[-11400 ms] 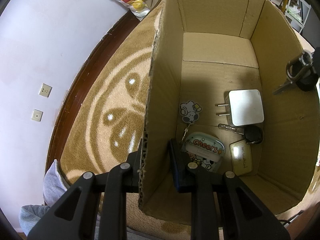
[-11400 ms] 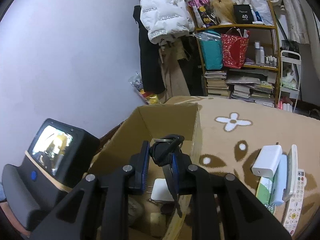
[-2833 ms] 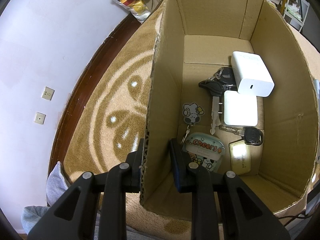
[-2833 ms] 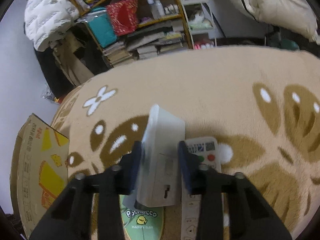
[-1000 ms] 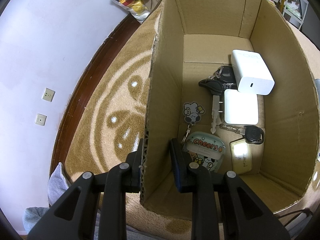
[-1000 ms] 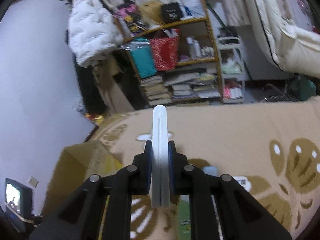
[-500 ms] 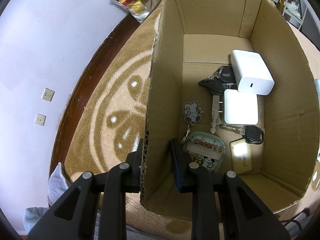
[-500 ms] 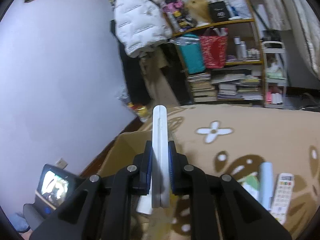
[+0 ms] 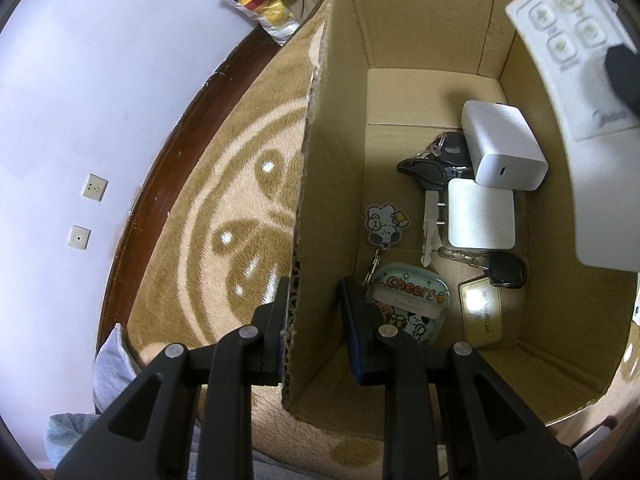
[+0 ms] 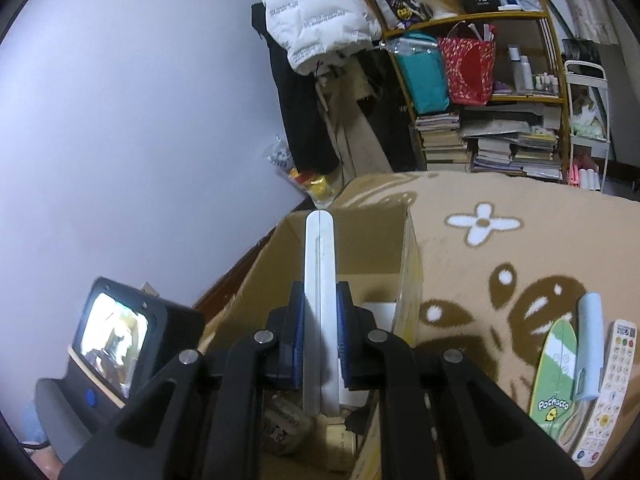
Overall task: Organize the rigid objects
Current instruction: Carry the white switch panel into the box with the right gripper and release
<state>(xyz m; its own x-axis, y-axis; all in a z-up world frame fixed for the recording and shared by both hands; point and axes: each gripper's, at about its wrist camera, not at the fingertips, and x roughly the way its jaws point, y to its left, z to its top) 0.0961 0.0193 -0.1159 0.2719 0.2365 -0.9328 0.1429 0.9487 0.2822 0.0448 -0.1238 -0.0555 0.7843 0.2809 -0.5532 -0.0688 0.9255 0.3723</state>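
The remote (image 9: 576, 92) hangs over the right side of the box (image 9: 404, 56) in your left wrist view, face with its round buttons turned toward the camera, a black pad of the right claw across its edge. Below it on the box floor lie a white charger (image 9: 502, 150), a flat white adapter (image 9: 480, 218), black keys (image 9: 434, 168), a "Cheers" tag (image 9: 408, 300), a dog charm (image 9: 385, 224) and a card (image 9: 482, 314). Your left claw (image 9: 312, 320) straddles the box's near wall, one finger outside and one inside; the inner pad seems to stand a little off the cardboard, so I cannot tell whether it truly pinches.

In your right wrist view the right claw (image 10: 320, 340) is clamped on the remote (image 10: 320, 280), seen edge-on and upright, its lower end already below the box (image 10: 360, 236) rim. On the rug (image 10: 500, 264) to the right, well apart, wait a green "Pochacco" pack (image 10: 554, 376), a pale blue case (image 10: 588, 344) and a second remote (image 10: 608, 384).

The risks, as I judge them: let go from this height and the remote may land on the charger and lean there, or knock the keys. Swing wide and its end could catch the right wall, and if your left hold is loose the box will slide.
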